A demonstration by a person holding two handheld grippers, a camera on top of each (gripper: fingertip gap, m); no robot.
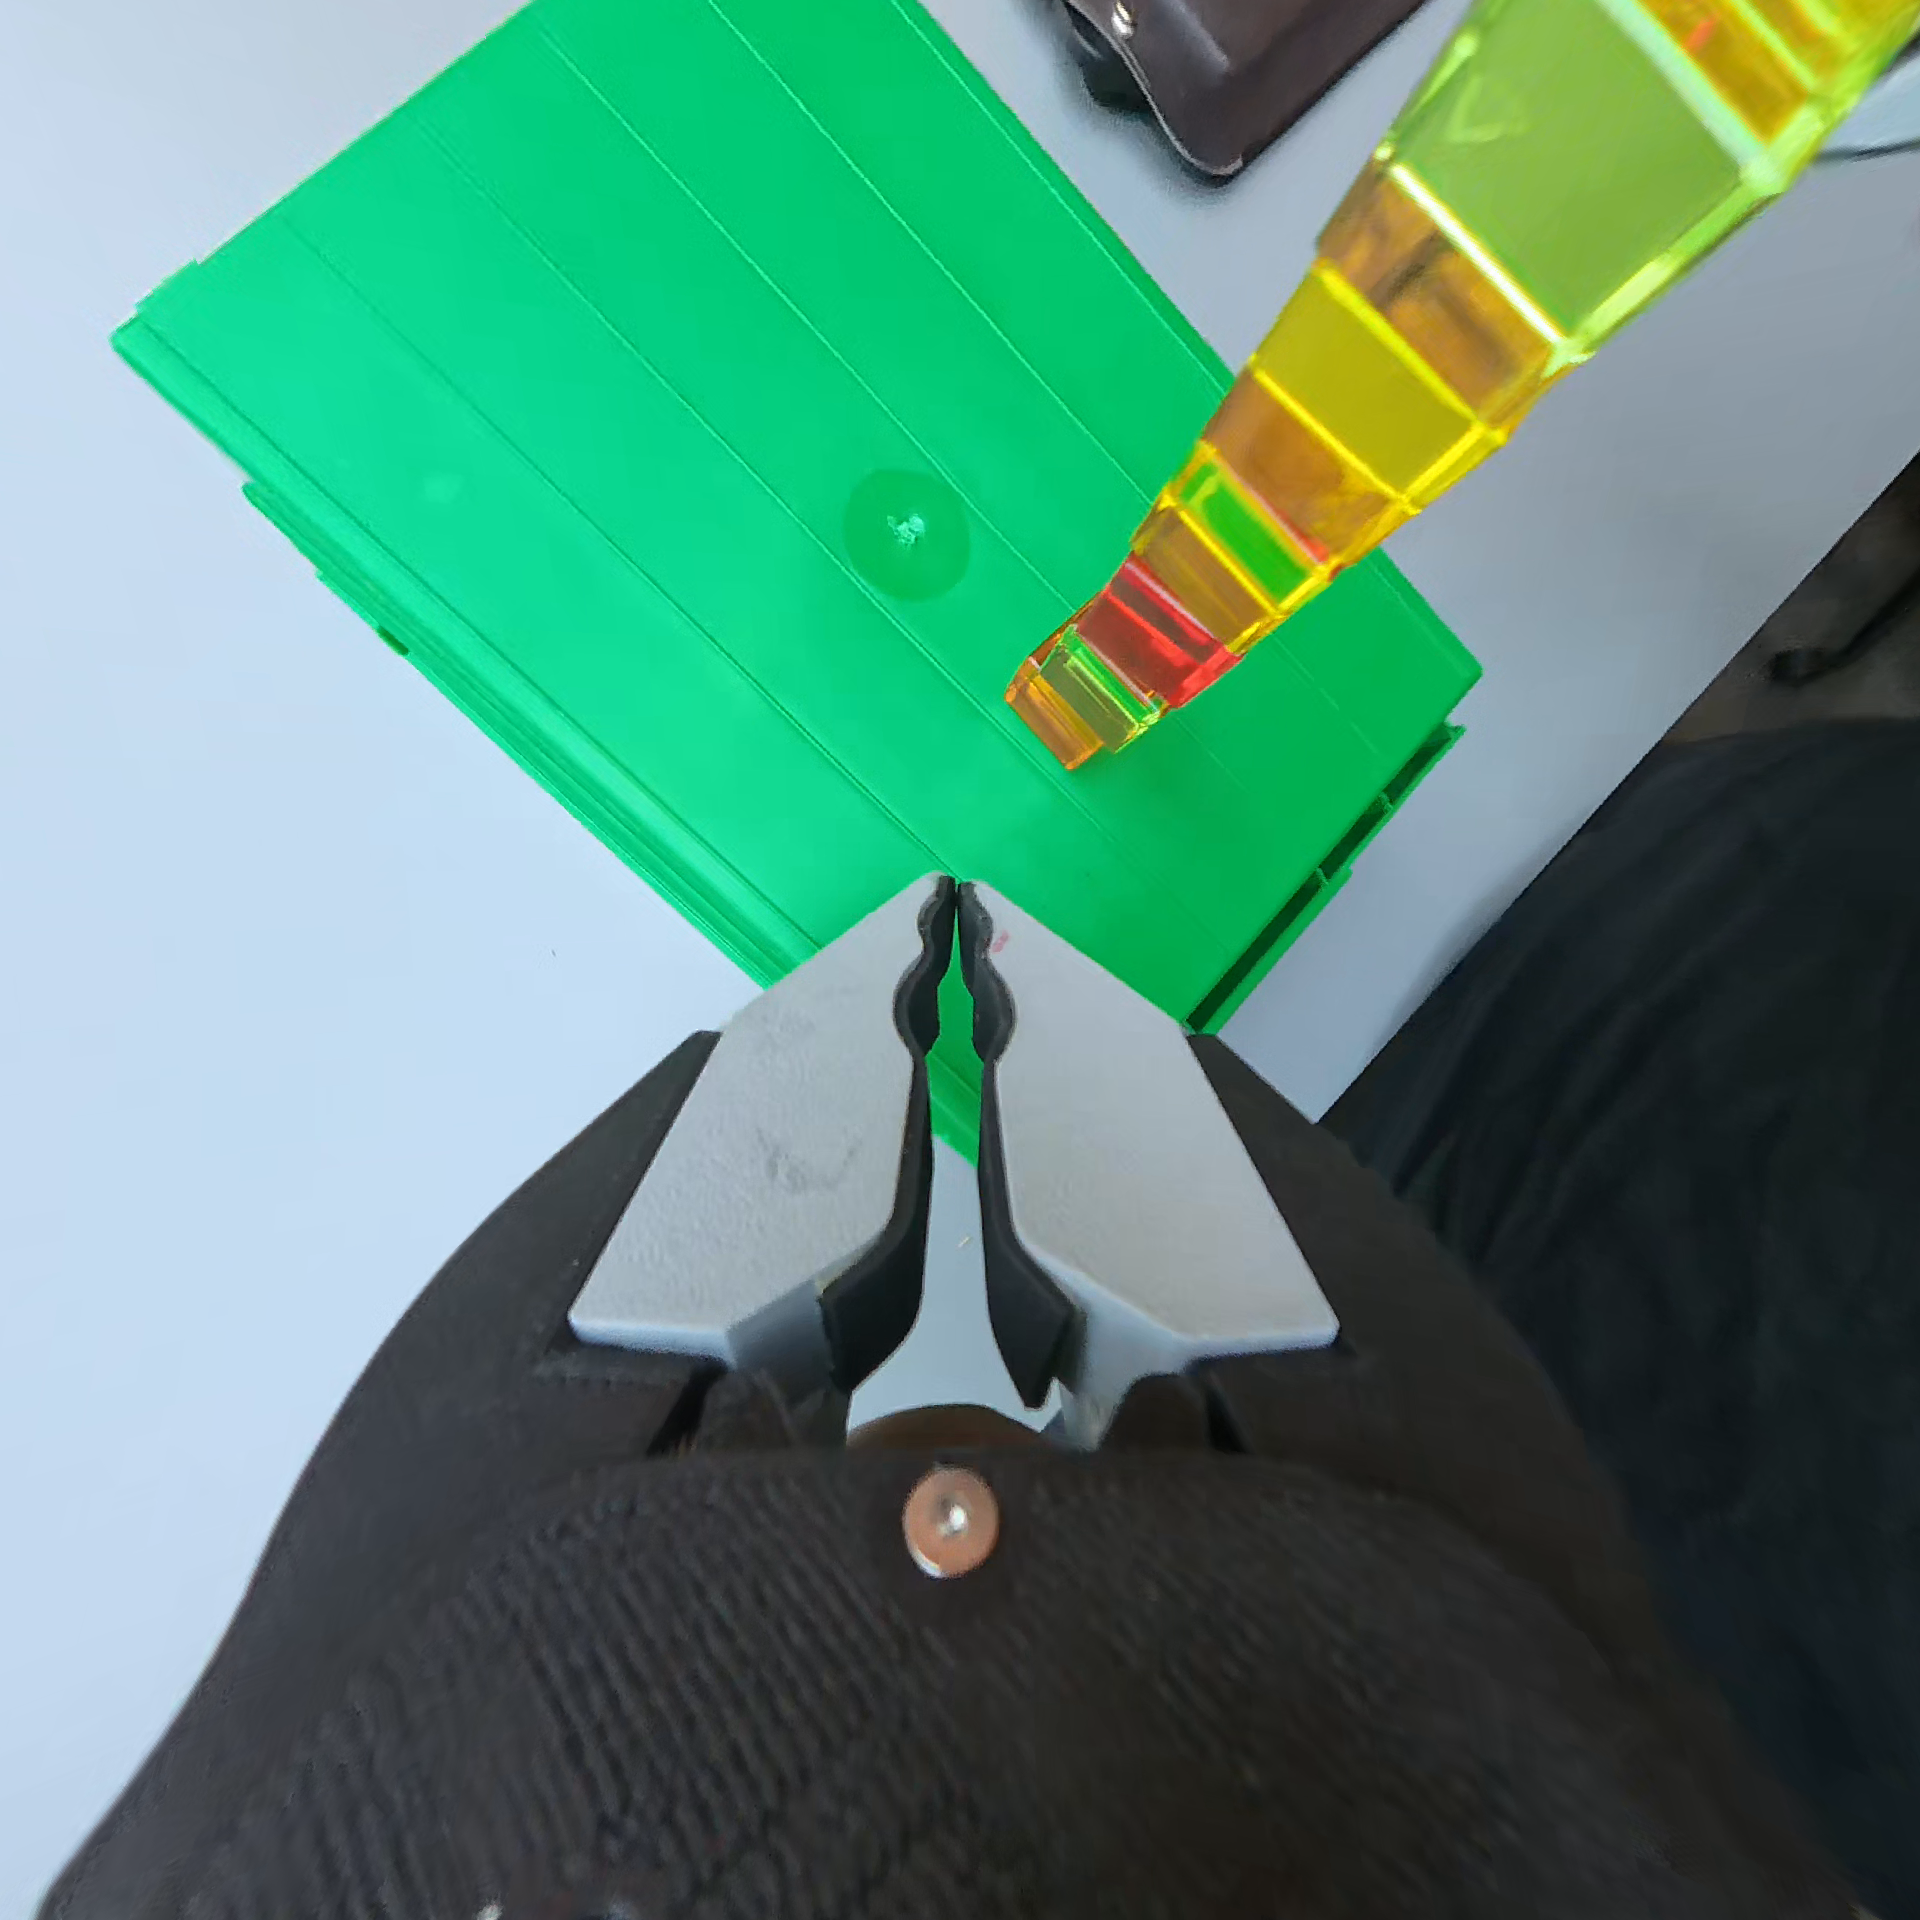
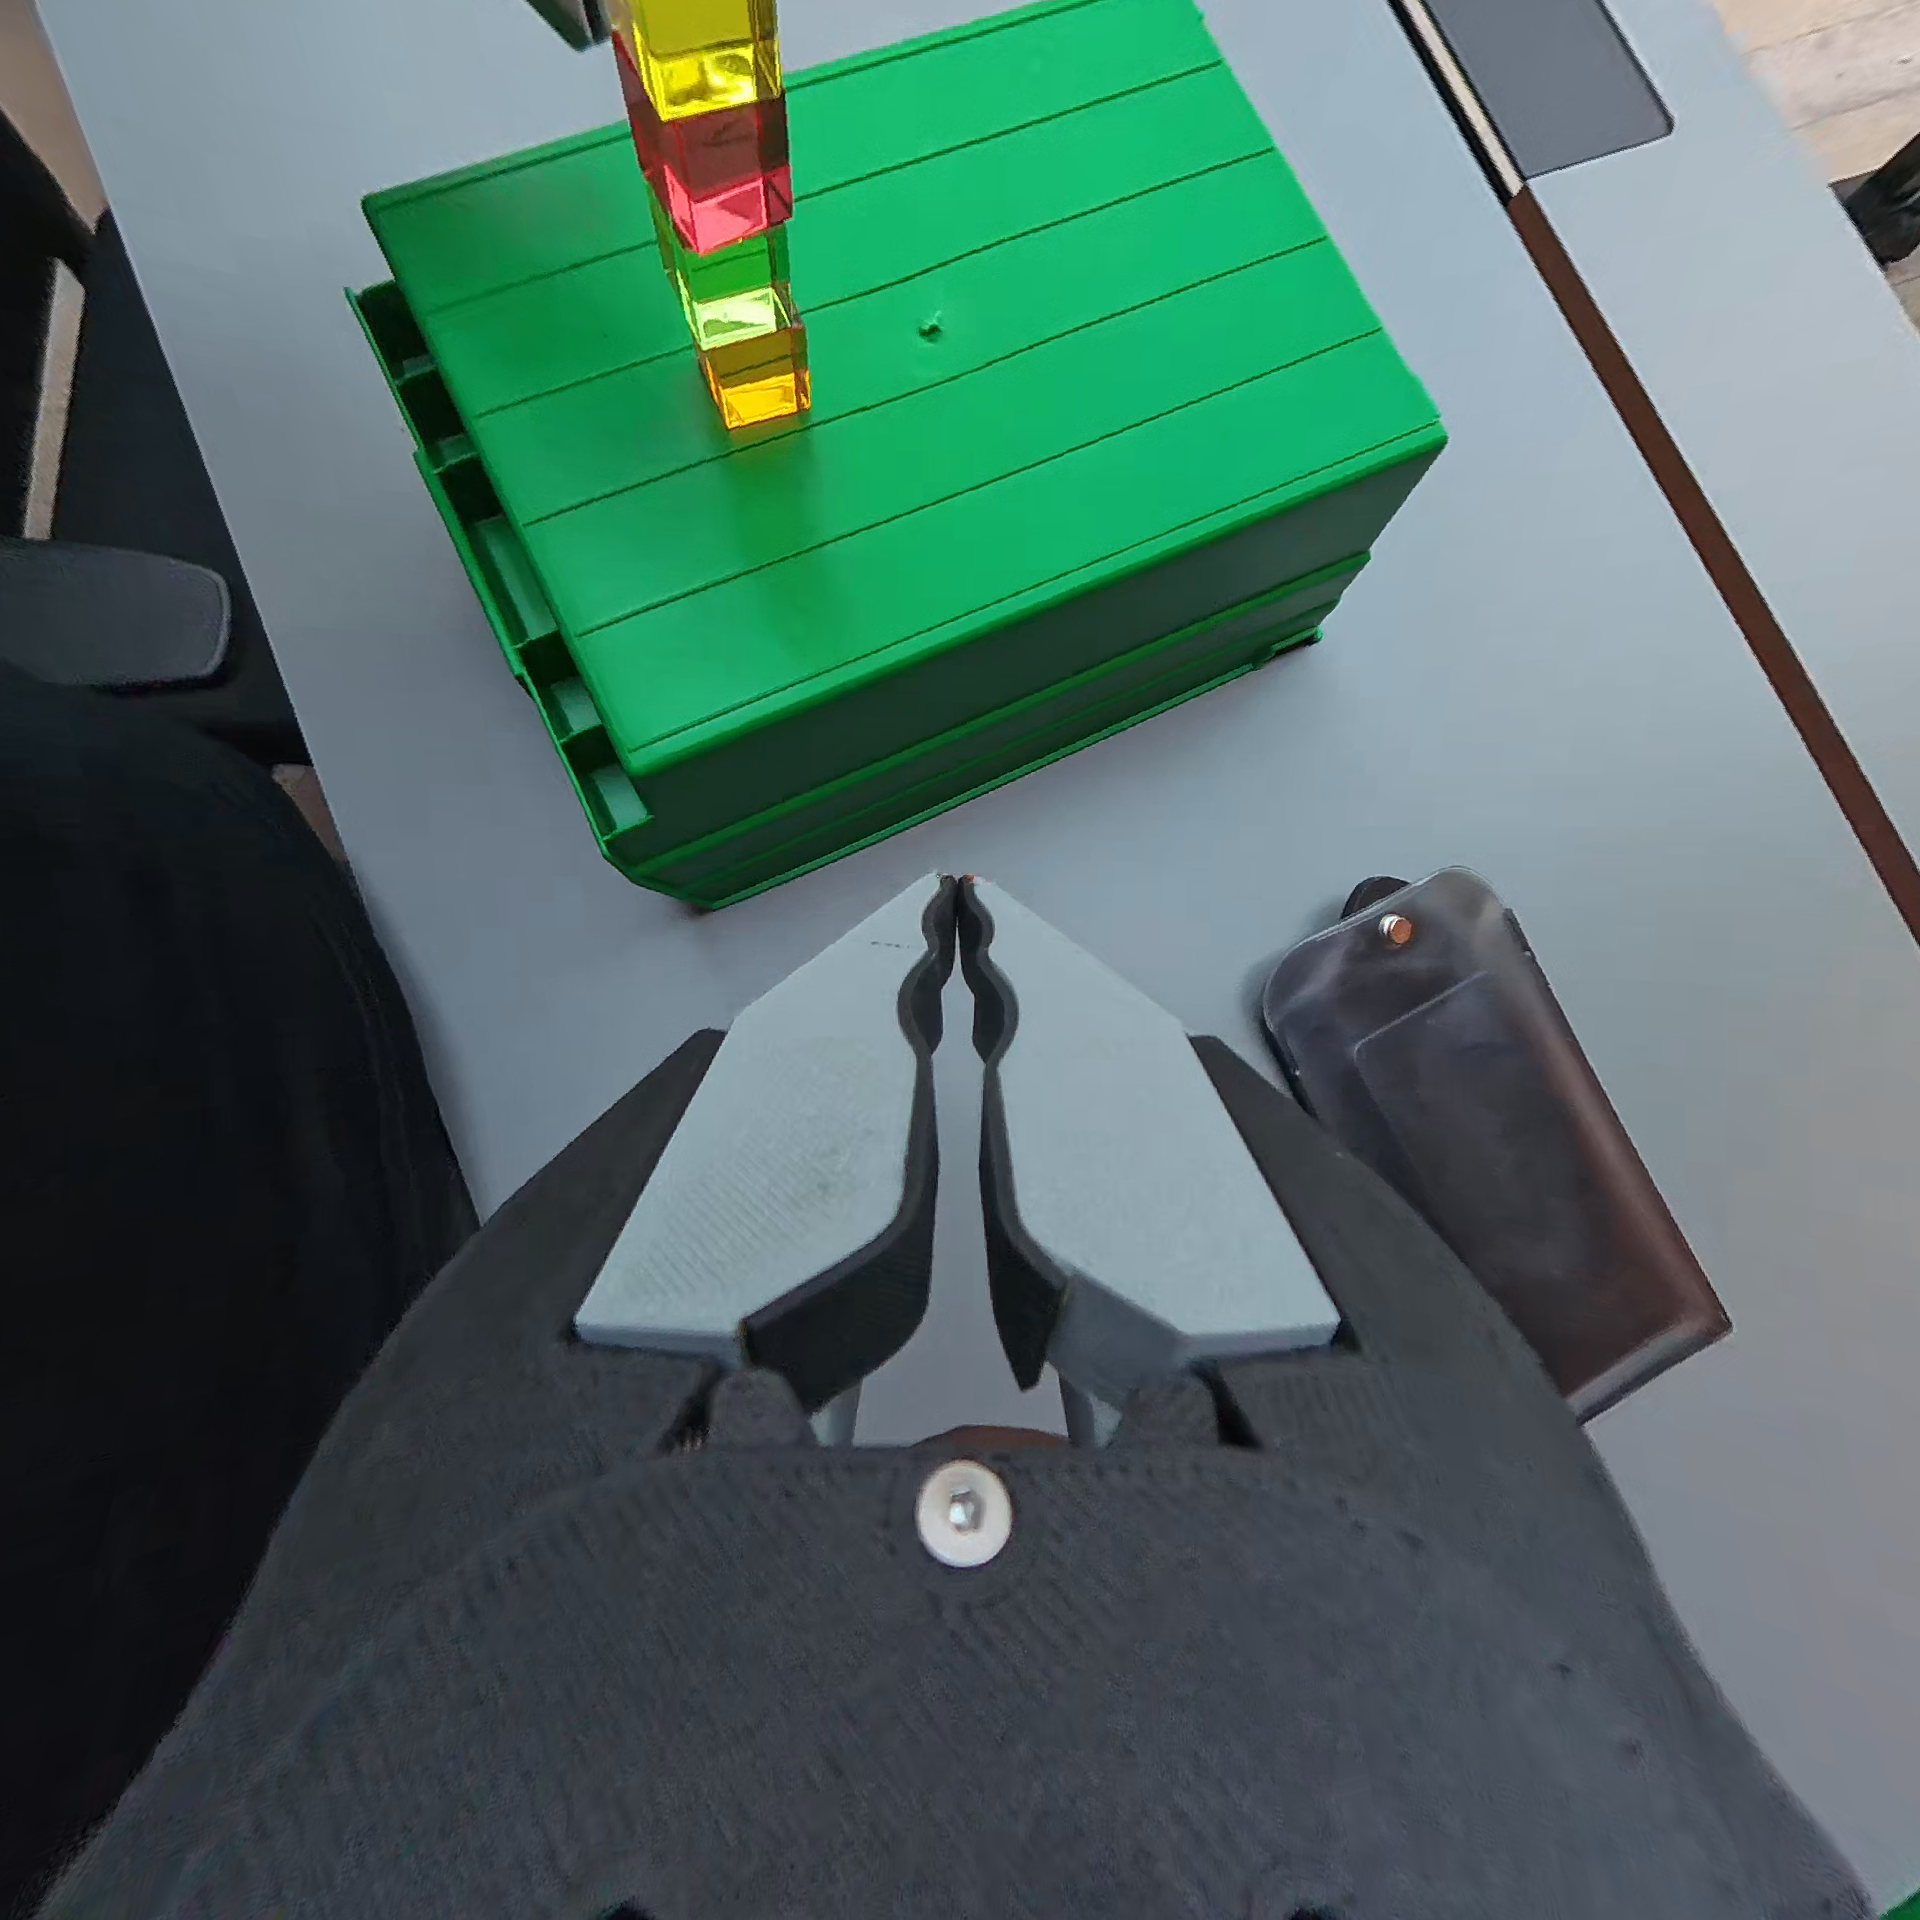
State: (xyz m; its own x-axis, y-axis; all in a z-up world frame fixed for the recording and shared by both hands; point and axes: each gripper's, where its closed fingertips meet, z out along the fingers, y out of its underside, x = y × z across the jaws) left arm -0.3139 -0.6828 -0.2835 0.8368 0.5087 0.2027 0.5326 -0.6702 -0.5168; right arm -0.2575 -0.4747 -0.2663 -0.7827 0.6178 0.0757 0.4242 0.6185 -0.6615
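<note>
Hovering empty with tips pressed together, both the left gripper and right gripper risked toppling, if bumped, the cube tower at upper left on the green bin.

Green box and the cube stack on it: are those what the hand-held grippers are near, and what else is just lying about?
Near the grippers:
- green box
- stack of clear coloured cubes standing on it
- left hand-held gripper, shut, empty
- right hand-held gripper, shut, empty

Lying about:
- dark pouch on the grey table
</note>
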